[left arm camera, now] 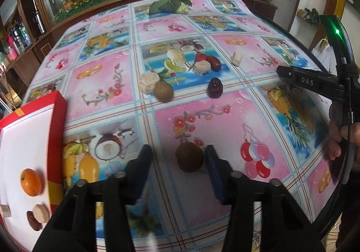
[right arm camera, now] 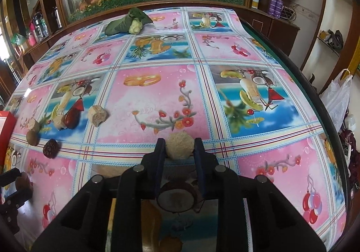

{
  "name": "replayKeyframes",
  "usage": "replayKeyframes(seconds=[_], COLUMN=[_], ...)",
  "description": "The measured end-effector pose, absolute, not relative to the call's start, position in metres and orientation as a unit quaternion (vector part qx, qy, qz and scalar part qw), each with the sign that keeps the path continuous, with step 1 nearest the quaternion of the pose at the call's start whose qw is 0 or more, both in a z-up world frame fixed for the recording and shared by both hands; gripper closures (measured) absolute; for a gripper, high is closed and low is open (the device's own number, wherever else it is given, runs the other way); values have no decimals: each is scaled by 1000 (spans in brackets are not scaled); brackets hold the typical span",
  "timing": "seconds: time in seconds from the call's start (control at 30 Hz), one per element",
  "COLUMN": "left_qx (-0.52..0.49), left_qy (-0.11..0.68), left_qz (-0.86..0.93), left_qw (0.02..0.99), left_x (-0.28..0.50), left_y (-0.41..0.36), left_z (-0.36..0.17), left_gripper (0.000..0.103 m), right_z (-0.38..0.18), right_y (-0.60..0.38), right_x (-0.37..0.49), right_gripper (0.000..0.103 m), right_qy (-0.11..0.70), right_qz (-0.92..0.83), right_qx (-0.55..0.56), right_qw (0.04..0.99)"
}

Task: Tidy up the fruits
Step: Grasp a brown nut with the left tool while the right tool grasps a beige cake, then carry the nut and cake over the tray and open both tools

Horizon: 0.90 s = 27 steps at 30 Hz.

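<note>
A brown round fruit (left arm camera: 189, 157) lies on the tablecloth between the fingers of my left gripper (left arm camera: 178, 157). The gripper is open: the fruit touches the right finger and stands clear of the left one. To the left, a red box (left arm camera: 59, 103) with a white floor holds an orange (left arm camera: 31, 182), a beige slice (left arm camera: 41, 213) and a dark date (left arm camera: 33, 223). My right gripper (right arm camera: 180, 143) is shut on a beige fuzzy round piece (right arm camera: 179, 139). In the left wrist view the right gripper (left arm camera: 284, 73) reaches in from the right.
Loose on the cloth are another brown fruit (left arm camera: 163, 91), a dark date (left arm camera: 215, 88), red dates (left arm camera: 213, 61) and several beige chunks (left arm camera: 148, 82). A cauliflower with leaves (left arm camera: 171, 4) lies at the far edge. A glass cabinet stands behind the table. A hand (left arm camera: 337, 139) is at the right.
</note>
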<state>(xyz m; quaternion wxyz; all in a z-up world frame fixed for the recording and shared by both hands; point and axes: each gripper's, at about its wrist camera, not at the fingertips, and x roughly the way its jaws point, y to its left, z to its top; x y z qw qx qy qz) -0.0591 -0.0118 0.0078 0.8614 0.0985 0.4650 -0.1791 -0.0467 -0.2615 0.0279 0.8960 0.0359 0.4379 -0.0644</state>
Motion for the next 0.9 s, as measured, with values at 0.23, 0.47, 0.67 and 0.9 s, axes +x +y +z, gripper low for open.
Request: replayKeyframes(seconds=[0.23, 0.47, 0.67, 0.9], left_qx=[96, 78, 43, 20], left_qy=[459, 430, 400, 366], left_qz=[-195, -184, -137, -8], left_qw=[862, 880, 905, 930], left_x=[-64, -78, -89, -93], left_y=[-16, 5, 57, 153], left_z=[10, 36, 66, 85], left_gripper=[80, 80, 80, 80], right_z=[32, 53, 65, 81], right_y=[-267, -244, -179, -57], right_x=[-51, -68, -78, -84], right_gripper=[76, 76, 76, 75], right_qy=[426, 366, 343, 339], right_qz=[-57, -1, 78, 205], right_qx=[62, 84, 102, 77], right_qw=[901, 927, 931, 915])
